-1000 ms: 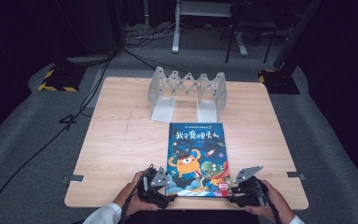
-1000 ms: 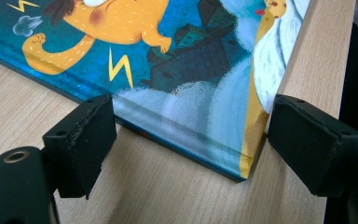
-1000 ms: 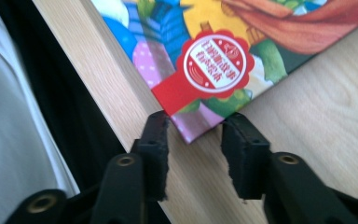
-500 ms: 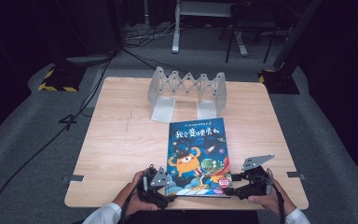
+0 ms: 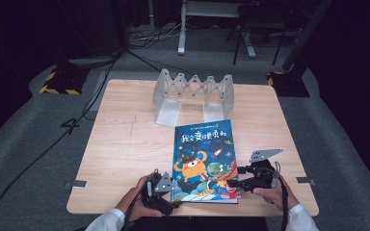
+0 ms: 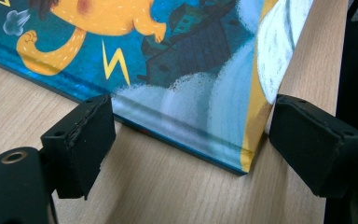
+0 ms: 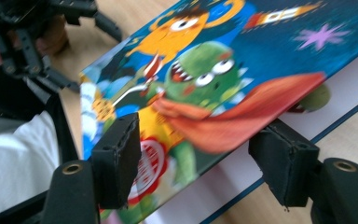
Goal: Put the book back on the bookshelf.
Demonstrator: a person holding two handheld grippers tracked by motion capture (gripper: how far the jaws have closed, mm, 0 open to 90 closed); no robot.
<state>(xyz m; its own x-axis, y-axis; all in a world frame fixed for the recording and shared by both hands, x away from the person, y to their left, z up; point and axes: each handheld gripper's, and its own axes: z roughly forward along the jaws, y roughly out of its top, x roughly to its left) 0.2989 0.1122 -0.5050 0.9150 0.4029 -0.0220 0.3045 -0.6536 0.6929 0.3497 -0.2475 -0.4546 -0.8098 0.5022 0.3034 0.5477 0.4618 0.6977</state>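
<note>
Item: picture book (image 5: 205, 161), hardcover, blue cover with orange and green cartoon monsters. We find it lying flat at the near middle of the counter (image 5: 125, 144), spine to the person's left, bottom edge close to the counter's near rim. Its front cover is raised a little along the right edge, with white pages showing beneath in the right gripper view, which we judge to be an opening in progress.

Item: left hand-held gripper (image 5: 166, 192). We see its jaws spread wide around the book's near left corner, one beside the spine and one beside the bottom edge, neither pad pressing. We read this as bracing, so the book cannot slide while the cover is lifted.

Item: right hand-held gripper (image 5: 233, 184). Its jaws have just been opening and now stand well apart, the lifted cover edge lying between them unpinched. Placed at the free edge, opposite the spine, it has the best leverage for turning the cover.

Item: folding grey book rack (image 5: 194, 92), standing at the far side of the counter, well apart from the book, possibly its destination.
</note>
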